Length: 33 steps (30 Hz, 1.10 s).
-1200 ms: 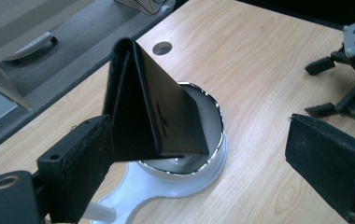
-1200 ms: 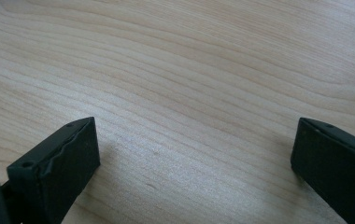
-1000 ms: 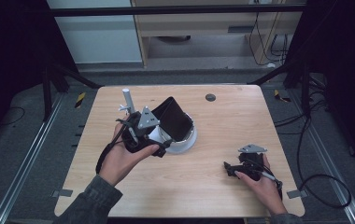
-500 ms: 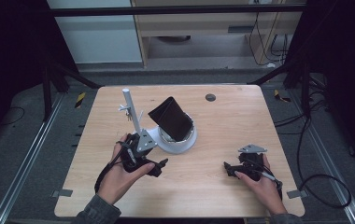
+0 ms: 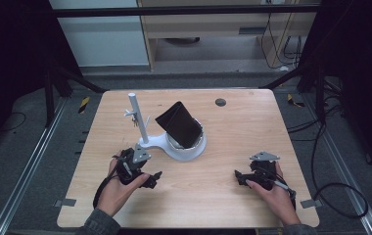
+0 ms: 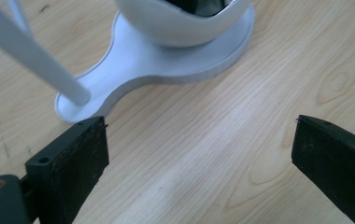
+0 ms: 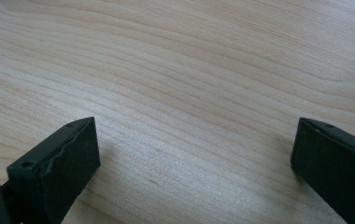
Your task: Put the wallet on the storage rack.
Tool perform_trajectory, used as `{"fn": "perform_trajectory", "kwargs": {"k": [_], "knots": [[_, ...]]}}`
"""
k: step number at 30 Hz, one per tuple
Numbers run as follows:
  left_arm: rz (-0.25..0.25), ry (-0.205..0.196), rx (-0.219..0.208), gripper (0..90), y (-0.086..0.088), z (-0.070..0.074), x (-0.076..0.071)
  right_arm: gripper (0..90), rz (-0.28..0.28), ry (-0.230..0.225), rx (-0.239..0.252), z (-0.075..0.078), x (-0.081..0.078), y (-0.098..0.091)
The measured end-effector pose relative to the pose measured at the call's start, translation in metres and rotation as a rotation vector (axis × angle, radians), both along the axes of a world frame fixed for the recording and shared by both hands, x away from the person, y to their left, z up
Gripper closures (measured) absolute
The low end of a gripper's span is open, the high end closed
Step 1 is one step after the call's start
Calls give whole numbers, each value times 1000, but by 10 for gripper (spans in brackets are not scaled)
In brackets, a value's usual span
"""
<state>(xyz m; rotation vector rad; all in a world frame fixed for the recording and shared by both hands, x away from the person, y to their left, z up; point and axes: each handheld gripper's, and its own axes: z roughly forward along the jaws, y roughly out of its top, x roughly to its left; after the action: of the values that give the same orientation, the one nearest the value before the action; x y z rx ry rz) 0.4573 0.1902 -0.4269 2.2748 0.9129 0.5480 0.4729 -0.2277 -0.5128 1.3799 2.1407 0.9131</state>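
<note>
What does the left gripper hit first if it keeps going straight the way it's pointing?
Probably the white stand base. The left gripper has its jaws open over bare table, aimed at the base's flat edge, with the bowl behind it. The thin post sits left of the line; depth is unclear.

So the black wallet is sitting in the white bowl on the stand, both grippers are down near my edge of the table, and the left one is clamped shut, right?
Not quite: the left gripper is open, not clamped shut. The left gripper view shows its jaws wide apart over bare wood, just short of the white stand. The rest holds: in the high view the black wallet sits in the bowl, and the right gripper is also at the near edge.
</note>
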Motion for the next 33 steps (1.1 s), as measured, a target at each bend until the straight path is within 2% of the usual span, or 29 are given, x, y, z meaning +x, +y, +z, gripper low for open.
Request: {"fn": "perform_trajectory", "kwargs": {"k": [9,15,24,33], "knots": [[56,27,2,39,24,-21,6,15,0,0,0,0,0,0],[108,15,19,39,38,-32,8,15,0,0,2,0,0,0],[178,30,6,41,62,-47,13,15,0,0,2,0,0,0],[221,30,-27,42,74,-57,20,15,0,0,2,0,0,0]]}}
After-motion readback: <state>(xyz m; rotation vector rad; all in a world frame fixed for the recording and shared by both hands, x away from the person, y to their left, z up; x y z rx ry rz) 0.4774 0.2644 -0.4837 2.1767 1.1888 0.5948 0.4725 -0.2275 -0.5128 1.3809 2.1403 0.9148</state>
